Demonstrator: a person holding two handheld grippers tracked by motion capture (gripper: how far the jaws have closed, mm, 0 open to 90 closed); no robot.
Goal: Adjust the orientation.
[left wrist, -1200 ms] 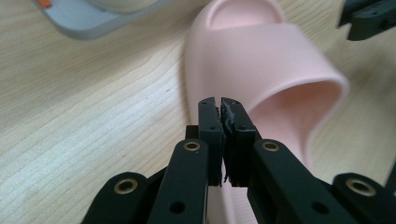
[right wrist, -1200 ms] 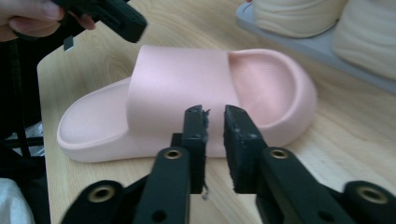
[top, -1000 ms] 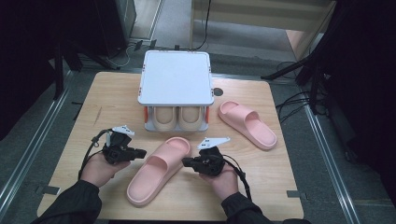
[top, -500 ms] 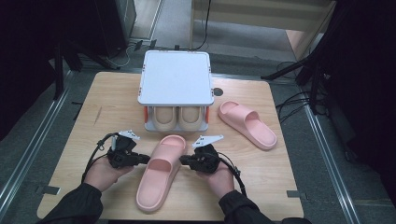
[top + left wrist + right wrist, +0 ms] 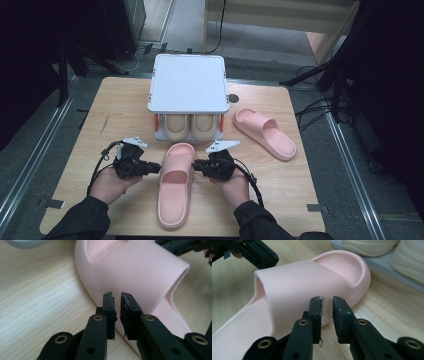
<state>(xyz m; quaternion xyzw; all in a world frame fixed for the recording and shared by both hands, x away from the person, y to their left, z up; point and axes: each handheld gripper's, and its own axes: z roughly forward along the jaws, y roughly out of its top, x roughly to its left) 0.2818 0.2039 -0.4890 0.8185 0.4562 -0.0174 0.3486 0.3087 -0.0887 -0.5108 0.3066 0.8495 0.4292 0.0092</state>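
Pink slide [image 5: 175, 192]: lies flat on the table [image 5: 90, 125], lengthwise, heel at the near edge, toe pointing at the rack [image 5: 187, 82]. It sits between the two grippers; its strap faces both.

Left gripper [image 5: 152, 169]: held in the left hand [image 5: 112, 182], lying level, tips aimed at the slide's left flank. Jaws have just been opening; a narrow gap shows between the pads in the left gripper view [image 5: 117, 315], with nothing in it. Tips sit just beside the slide's sole edge [image 5: 140, 272]; whether they touch it I cannot tell.

Right gripper [image 5: 196, 166]: held in the right hand [image 5: 232, 185], level, tips aimed at the slide's right flank. Jaws have just been opening; slightly parted in the right gripper view [image 5: 326, 315], nothing pinched. The strap [image 5: 294, 287] rises directly beyond the tips.

Table: pale wood, rounded corners.

Second pink slide [image 5: 265, 132]: farther back on the right, lying at a slant, well apart from both grippers.

Rack: white flat top on orange posts, at the table's far middle. Beige pair [image 5: 192, 125] is stowed side by side on the shelf under the top, toes facing the person.
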